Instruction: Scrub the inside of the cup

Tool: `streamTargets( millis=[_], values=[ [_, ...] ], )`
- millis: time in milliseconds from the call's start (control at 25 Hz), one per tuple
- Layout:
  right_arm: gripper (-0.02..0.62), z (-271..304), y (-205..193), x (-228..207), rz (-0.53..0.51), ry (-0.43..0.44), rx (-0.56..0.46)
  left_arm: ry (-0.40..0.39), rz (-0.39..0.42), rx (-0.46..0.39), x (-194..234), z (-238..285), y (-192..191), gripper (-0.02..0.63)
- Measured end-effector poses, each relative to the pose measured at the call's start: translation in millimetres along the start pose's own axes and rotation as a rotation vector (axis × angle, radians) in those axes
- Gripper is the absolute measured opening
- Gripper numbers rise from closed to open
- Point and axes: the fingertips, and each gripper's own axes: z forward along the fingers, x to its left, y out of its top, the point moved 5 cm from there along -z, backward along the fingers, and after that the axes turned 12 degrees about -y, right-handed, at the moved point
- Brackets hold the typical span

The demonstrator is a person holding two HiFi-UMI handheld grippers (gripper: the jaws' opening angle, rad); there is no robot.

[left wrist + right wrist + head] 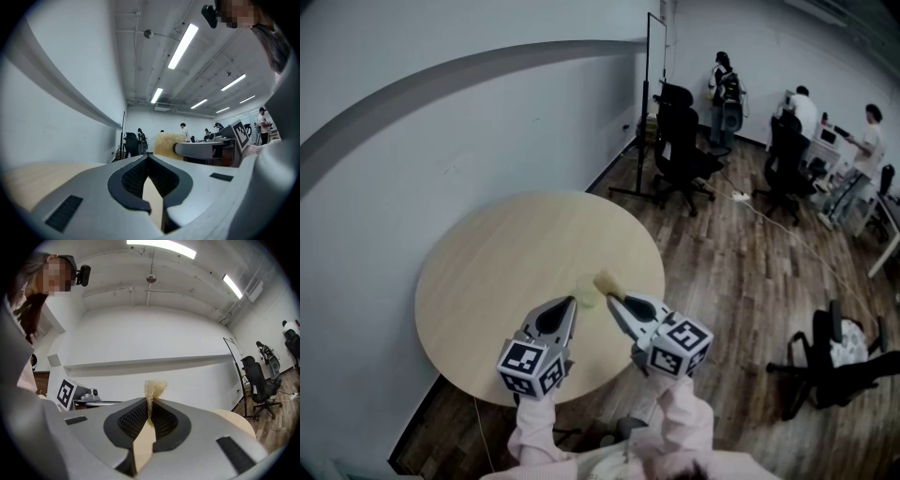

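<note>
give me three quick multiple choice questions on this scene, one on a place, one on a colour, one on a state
1. Where is the sponge?
A. on the floor
B. between the jaws of the right gripper
C. on an office chair

2. What colour is the round table top?
A. light wood
B. black
C. red

3. How do the jaws of the left gripper stand?
A. wide open
B. clamped on a brush
C. shut, with nothing between them

Answers:
1 B: the right gripper view shows the yellowish sponge pinched between its jaws.
2 A: the head view shows a pale wooden top.
3 C: the left gripper view shows the jaw tips meeting, with only the table top visible behind them.
</note>
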Motion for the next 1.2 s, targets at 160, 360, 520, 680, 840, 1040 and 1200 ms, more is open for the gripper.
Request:
streamTargets(
  millis=[160, 360, 520, 680, 840, 1040, 1200],
  values=[
    [0.028, 3, -5, -5, 0.006, 0.001, 0.008, 0.007, -0.019, 0.003, 5, 4, -9, -0.003],
    [0.028, 13, -5, -19, 0.015, 0.016, 0.02, 0.023, -0.028, 0.012, 13, 16, -11, -0.003],
    [0.028, 31, -7, -28, 0.019, 0.036, 0.036, 0.038, -0.027, 0.021, 26, 25, -12, -0.003],
    [0.028, 49, -7, -39, 0.026, 0.07, 0.05, 0.065, -0.038, 0.037, 38, 35, -16, -0.003],
    [0.026, 65, -10, -51, 0.032, 0.106, 0.076, 0.091, -0.053, 0.032, 50, 45, -17, -0.003],
    [0.028, 86, -15, -66, 0.035, 0.145, 0.112, 0.126, -0.067, 0.053, 65, 58, -26, -0.003],
    [0.026, 101, -20, -76, 0.019, 0.18, 0.146, 0.153, -0.086, 0.06, 75, 68, -33, -0.003]
  ],
)
